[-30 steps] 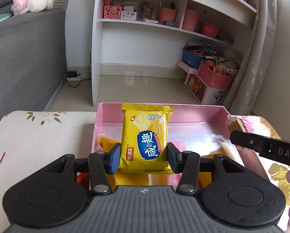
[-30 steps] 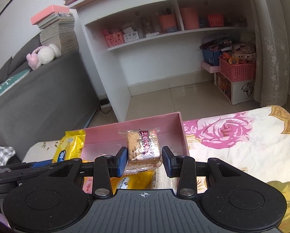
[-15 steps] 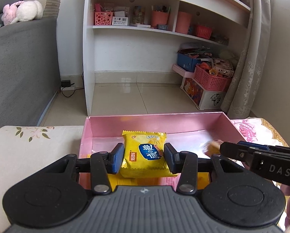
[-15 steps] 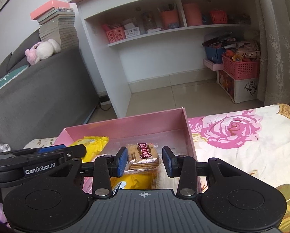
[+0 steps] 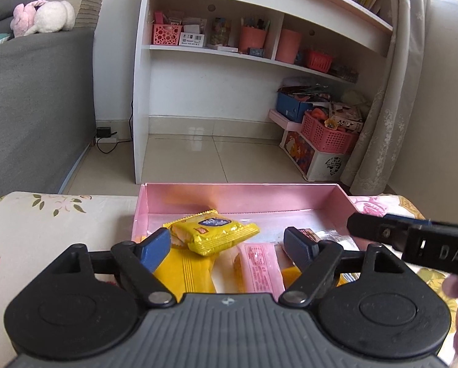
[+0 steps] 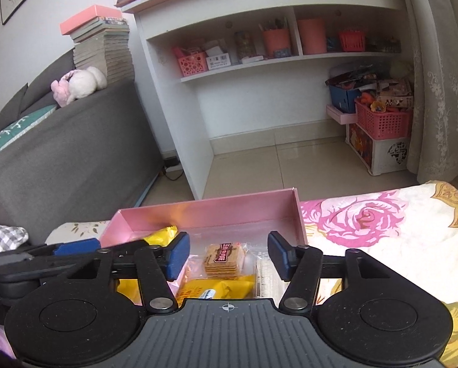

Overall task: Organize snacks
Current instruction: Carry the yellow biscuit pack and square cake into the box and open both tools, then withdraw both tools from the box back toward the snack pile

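Left wrist view first: the left gripper [image 5: 227, 242] has its blue pads spread wide and gripping nothing. The yellow biscuit pack [image 5: 212, 231] lies flat just ahead, between the pads, nearer the left one, on other packets inside the pink box [image 5: 238, 197]. A pink wrapper [image 5: 259, 270] sits below and between the fingers, touching neither as far as one can tell. Only this view gives the box's full far wall and its left corner, and the right gripper's black arm [image 5: 413, 242] crossing in from the right side, just past the right pad.

Over to the right wrist view: the right gripper [image 6: 229, 254] is also wide apart, nothing clamped. The clear cracker pack [image 6: 225, 256] rests in the gap between its pads, touching neither, with a yellow packet [image 6: 216, 288] closer in, beneath it. Only here do we get the box's right wall [image 6: 299, 217] against the rose-print cloth [image 6: 367, 230], off to the right of the fingers. The left gripper's arm [image 6: 44, 260] reaches in from the left.
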Demonstrator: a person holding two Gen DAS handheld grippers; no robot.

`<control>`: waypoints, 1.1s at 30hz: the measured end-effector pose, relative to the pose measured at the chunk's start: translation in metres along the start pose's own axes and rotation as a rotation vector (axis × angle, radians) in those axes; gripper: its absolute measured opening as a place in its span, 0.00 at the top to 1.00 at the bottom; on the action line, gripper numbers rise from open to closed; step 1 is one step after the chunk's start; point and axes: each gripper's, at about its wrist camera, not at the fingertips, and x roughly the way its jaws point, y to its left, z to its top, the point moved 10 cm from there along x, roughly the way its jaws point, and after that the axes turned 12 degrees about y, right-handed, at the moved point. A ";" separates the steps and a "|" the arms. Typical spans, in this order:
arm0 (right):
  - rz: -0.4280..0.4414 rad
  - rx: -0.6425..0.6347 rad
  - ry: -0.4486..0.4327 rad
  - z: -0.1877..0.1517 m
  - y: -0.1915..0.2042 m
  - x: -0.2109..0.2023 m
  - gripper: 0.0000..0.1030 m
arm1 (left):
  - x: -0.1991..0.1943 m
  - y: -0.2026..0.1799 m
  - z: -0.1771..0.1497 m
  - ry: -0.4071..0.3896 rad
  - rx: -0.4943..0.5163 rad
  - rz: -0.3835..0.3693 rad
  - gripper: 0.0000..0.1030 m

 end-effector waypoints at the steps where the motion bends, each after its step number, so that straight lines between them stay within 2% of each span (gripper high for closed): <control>1: 0.000 -0.002 -0.003 0.001 0.001 -0.004 0.42 | -0.003 0.000 -0.001 -0.002 0.006 0.002 0.19; 11: -0.006 -0.033 -0.009 -0.001 0.013 -0.042 0.26 | -0.032 0.000 -0.011 -0.002 0.015 0.006 0.07; 13: -0.004 -0.039 -0.010 -0.003 0.016 -0.050 0.21 | -0.036 -0.002 -0.015 0.009 0.019 -0.004 0.03; 16: -0.007 -0.049 -0.007 -0.006 0.021 -0.061 0.17 | -0.042 -0.004 -0.023 0.028 0.031 -0.010 0.02; 22: -0.002 -0.074 0.004 -0.016 0.034 -0.083 0.12 | -0.059 -0.001 -0.037 0.038 0.040 0.015 0.00; 33: 0.026 -0.144 0.031 -0.046 0.063 -0.116 0.10 | -0.094 -0.001 -0.059 0.048 0.060 0.018 0.00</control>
